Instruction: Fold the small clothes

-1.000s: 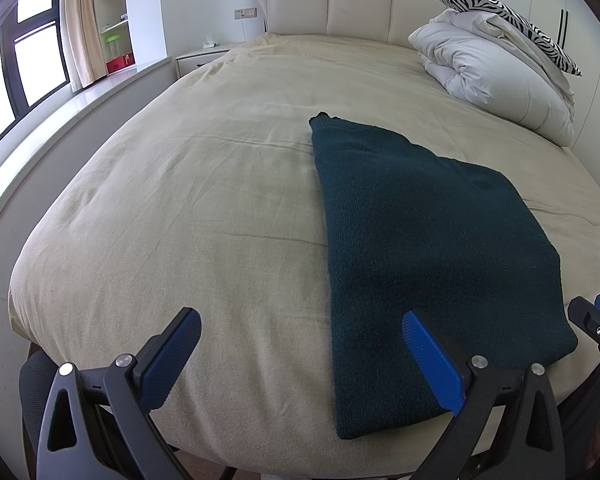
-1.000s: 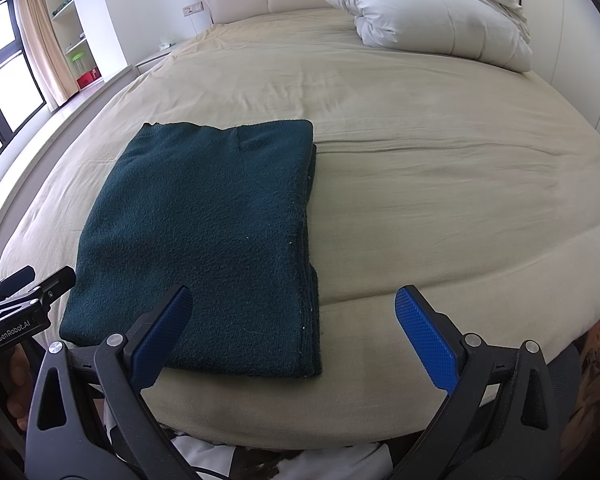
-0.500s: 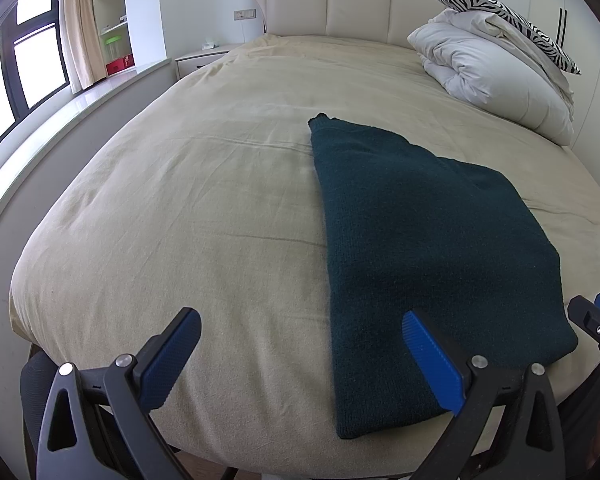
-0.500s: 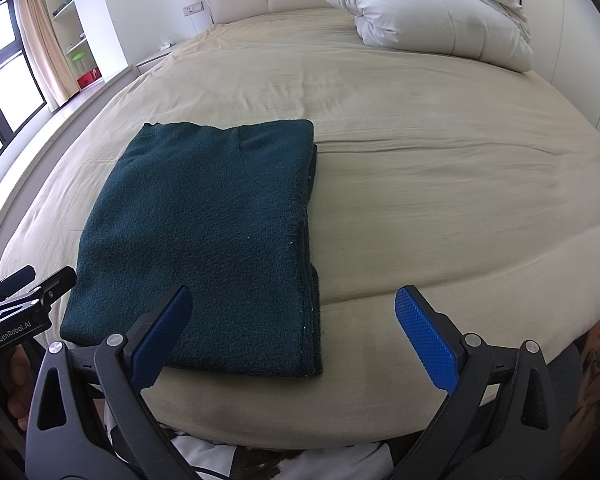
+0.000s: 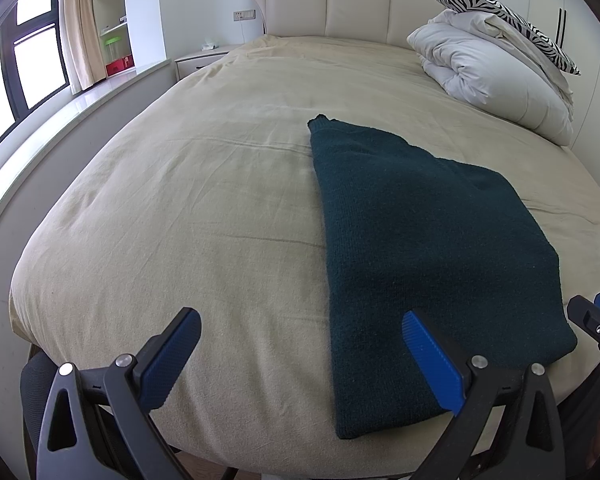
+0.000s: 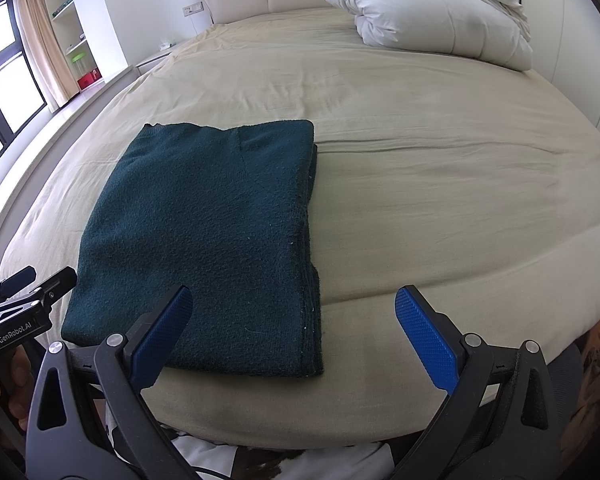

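Observation:
A dark green knit garment [image 5: 412,240] lies folded into a flat rectangle on the beige bed [image 5: 204,200], near its front edge. It also shows in the right wrist view [image 6: 212,232], with stacked layers along its right edge. My left gripper [image 5: 300,344] is open and empty, held off the bed's front edge, left of the garment's near corner. My right gripper [image 6: 292,320] is open and empty, held over the garment's near right corner. Each gripper shows at the edge of the other's view.
A folded white duvet [image 5: 496,80] and a zebra-print pillow [image 5: 508,12] lie at the back right by the padded headboard [image 5: 340,4]. A nightstand [image 5: 200,60], a window ledge [image 5: 60,120] and shelves stand to the left. The beige bed cover [image 6: 440,184] stretches right of the garment.

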